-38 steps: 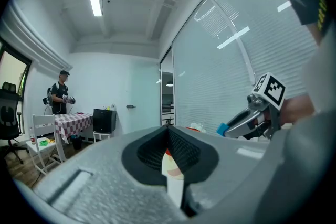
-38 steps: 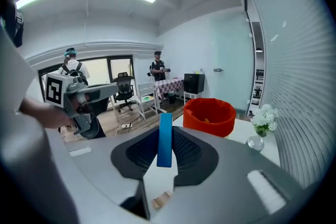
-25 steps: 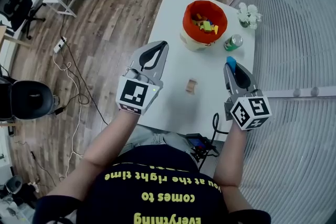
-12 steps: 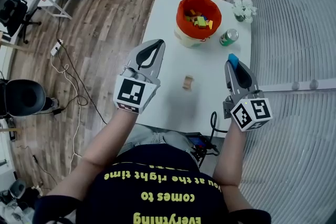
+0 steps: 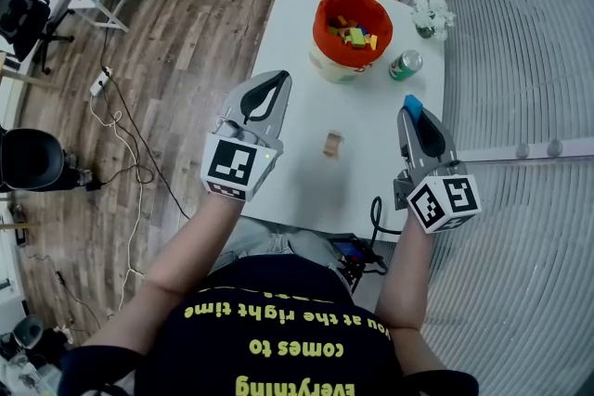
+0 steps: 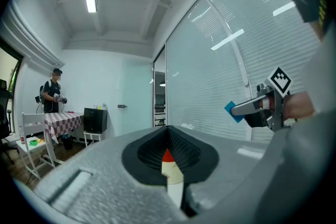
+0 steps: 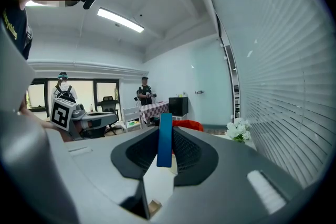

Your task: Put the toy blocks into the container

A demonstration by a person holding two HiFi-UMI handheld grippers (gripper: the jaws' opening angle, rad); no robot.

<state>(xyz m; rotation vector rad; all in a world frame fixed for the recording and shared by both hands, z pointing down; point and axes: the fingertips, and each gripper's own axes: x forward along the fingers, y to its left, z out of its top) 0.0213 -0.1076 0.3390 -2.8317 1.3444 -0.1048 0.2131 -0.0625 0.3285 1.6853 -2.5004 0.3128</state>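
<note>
Red-rimmed, the container (image 5: 352,7) ahead of both jaw pairs holds coloured blocks (image 5: 354,37). The right gripper (image 5: 409,113) clamps a blue block (image 5: 410,105) in its jaws. The left gripper (image 5: 276,78) has its jaws together. A wooden block (image 5: 332,144) lies between them.

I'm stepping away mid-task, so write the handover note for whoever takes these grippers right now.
Left gripper: shut, empty.
Right gripper: shut on the blue block, short of the container.
Container: far end of the table, several blocks inside.
One wooden block lies on the table between the grippers.
Left to do: drop in the blue block, then the wooden one.
</note>
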